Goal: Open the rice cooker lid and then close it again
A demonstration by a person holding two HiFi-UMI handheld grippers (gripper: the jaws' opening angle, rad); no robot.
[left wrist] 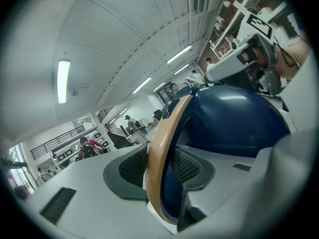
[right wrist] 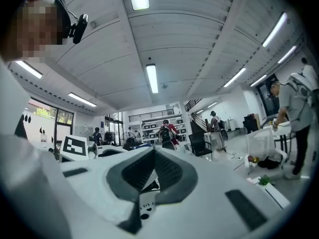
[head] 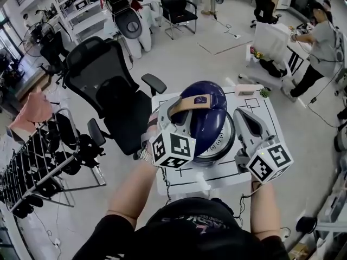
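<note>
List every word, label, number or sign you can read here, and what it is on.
No text can be read.
Small dark label on the tan handle of the dark blue rice cooker: too small.
Markings on its silver front panel: blurred.
Print on the person's black shirt: blurred.
Black-and-white square markers on the left hand-held gripper and right hand-held gripper: patterns, no letters.

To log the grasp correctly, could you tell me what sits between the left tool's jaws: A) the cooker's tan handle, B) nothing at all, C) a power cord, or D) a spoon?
A: in the left gripper view, the tan handle runs up between the jaws of the left tool.
</note>
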